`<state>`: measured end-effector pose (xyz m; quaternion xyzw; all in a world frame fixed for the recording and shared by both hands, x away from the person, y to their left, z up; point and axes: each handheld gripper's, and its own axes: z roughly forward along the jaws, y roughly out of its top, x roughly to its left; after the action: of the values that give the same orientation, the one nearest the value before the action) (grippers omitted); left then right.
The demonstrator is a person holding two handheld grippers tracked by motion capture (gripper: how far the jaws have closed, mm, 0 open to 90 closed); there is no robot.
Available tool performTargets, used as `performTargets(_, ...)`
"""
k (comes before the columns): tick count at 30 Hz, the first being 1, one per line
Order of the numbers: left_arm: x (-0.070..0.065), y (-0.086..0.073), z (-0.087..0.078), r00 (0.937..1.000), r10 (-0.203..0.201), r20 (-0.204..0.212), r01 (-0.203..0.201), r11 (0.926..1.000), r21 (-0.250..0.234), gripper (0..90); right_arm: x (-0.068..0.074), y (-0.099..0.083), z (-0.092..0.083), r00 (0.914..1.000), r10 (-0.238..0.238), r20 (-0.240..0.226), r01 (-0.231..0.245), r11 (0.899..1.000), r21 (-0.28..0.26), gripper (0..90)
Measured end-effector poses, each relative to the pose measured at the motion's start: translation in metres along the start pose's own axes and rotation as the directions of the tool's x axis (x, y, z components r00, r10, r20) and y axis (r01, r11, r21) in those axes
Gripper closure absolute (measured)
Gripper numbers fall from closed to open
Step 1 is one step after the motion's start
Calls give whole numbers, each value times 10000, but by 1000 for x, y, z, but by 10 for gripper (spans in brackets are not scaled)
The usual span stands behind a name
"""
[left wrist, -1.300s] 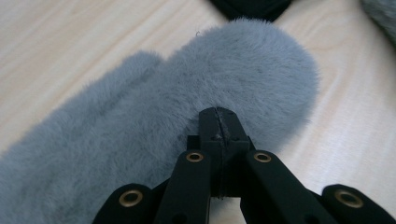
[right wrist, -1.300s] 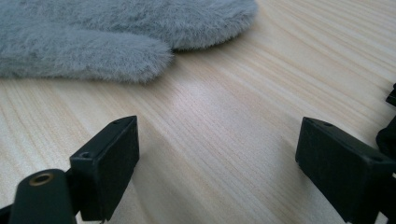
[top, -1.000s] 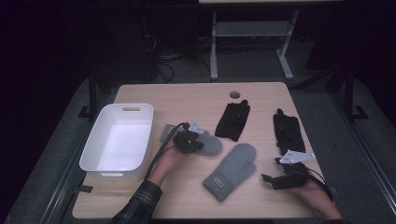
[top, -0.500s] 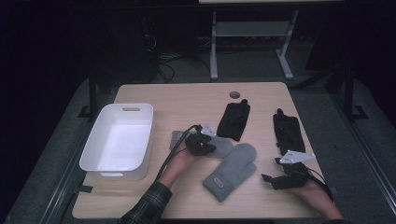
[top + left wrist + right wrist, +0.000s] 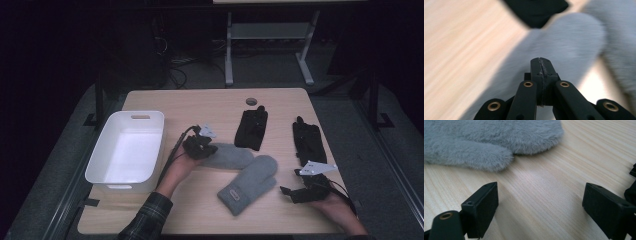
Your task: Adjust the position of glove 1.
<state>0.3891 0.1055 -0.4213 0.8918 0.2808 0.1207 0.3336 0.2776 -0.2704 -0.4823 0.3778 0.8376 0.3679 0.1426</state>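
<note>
The left hand-held gripper point(image 5: 201, 145) is seen clenched, its jaws pressed together with nothing visibly caught between them, at the cuff end of a grey mitten point(image 5: 227, 156) that lies just ahead of it on the tabletop point(image 5: 280, 100). A second grey mitten point(image 5: 248, 184) lies just beyond the right hand-held gripper point(image 5: 292, 192), whose jaws are spread wide and hold nothing.

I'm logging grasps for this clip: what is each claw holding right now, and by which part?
The left claw is shut on the grey mitten, apparently at its cuff end. The right claw stands open over bare table, holding nothing.
</note>
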Motion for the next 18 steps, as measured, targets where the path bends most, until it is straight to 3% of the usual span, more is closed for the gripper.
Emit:
performTargets(1, 10, 0, 1, 9996, -192, -206, 193, 9998, 9, 894, 0, 0, 0, 10000, -1, -2, 1, 10000, 0, 133)
performTargets(4, 17, 0, 6, 9983, -355, -455, 359, 9993, 80, 894, 0, 0, 0, 10000, 0, -1, 0, 10000, 2, 133)
performTargets(6, 26, 3, 14, 9936, -566, -972, 588, 9981, 195, 893, 0, 0, 0, 10000, -29, 8, 29, 10000, -14, 133)
performTargets(11, 39, 5, 24, 9863, -795, -1448, 885, 9945, 567, 894, 0, 0, 0, 10000, -3, -10, 3, 10000, -9, 133)
performTargets(14, 42, 3, 29, 9846, -910, -1493, 1068, 9891, 1014, 894, 0, 0, 0, 10000, 13, -29, -13, 10000, 15, 133)
performTargets(18, 33, -2, 25, 9881, -656, -1392, 878, 9832, 1599, 893, 0, 0, 0, 10000, 19, -28, -19, 10000, 18, 133)
